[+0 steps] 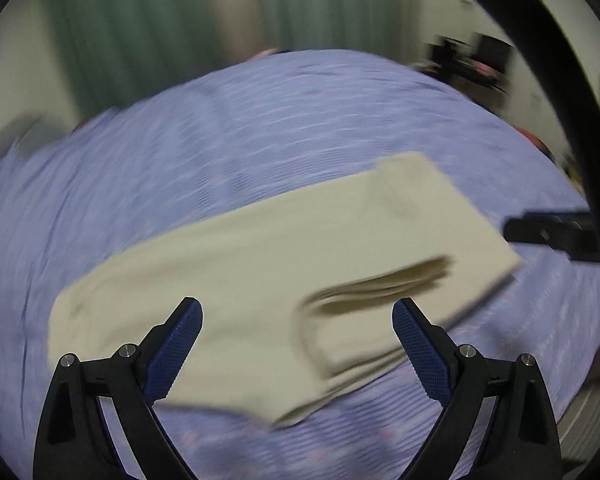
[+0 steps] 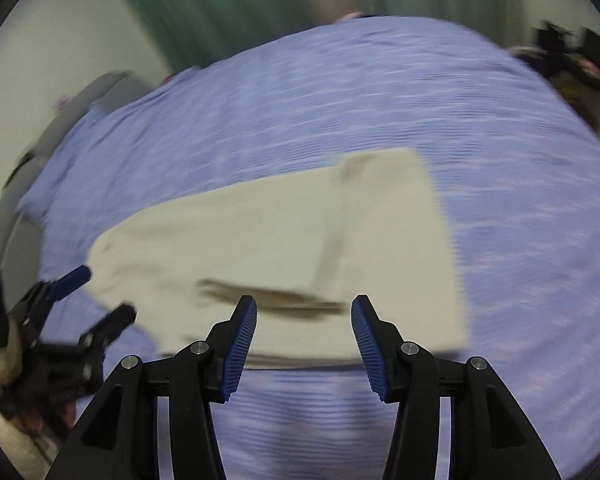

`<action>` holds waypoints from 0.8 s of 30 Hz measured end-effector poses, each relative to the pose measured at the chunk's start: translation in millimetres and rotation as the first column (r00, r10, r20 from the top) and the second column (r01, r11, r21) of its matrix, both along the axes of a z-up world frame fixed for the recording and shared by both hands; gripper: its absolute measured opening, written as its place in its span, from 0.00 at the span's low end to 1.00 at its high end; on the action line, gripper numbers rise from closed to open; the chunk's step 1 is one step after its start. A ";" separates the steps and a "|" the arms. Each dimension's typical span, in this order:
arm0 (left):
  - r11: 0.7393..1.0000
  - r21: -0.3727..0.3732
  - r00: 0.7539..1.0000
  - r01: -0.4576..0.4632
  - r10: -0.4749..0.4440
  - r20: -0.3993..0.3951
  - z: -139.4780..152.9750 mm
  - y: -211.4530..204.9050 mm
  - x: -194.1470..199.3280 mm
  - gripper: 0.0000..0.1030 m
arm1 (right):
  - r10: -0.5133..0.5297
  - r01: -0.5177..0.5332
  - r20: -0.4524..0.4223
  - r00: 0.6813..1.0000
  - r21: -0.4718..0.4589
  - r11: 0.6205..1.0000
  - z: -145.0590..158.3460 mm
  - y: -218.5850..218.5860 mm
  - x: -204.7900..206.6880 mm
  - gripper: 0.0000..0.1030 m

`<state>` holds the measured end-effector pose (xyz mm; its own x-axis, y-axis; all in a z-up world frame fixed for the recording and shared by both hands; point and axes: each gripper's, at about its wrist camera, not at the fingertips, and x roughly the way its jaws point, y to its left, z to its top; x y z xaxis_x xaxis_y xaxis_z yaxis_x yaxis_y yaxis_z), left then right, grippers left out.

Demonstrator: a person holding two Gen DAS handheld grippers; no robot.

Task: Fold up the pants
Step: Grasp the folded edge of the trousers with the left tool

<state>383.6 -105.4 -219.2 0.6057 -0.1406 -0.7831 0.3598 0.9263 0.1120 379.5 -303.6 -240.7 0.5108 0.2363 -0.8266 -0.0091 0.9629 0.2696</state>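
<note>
Cream pants point(image 1: 260, 264) lie folded in a long flat bundle on a blue-purple bedspread point(image 1: 260, 120). They also show in the right wrist view point(image 2: 284, 232). My left gripper point(image 1: 297, 306) is open and empty above the pants' near edge. My right gripper point(image 2: 304, 306) is open and empty above the pants' near edge, by a dark fold opening. The left gripper also shows at the left of the right wrist view point(image 2: 104, 292), open beside the pants' left end. Both views are motion-blurred.
The bedspread point(image 2: 380, 100) covers the bed. A green curtain point(image 1: 160, 20) hangs behind it. Dark clutter point(image 1: 472, 60) sits at the far right. A grey object point(image 2: 100, 92) lies at the bed's left edge.
</note>
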 end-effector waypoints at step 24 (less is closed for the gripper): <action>0.996 0.064 0.988 -0.058 0.066 -0.140 -104.2 -132.3 63.9 0.45 | -0.179 0.179 -0.057 0.982 -0.017 0.984 -52.7 -98.0 -23.4 0.49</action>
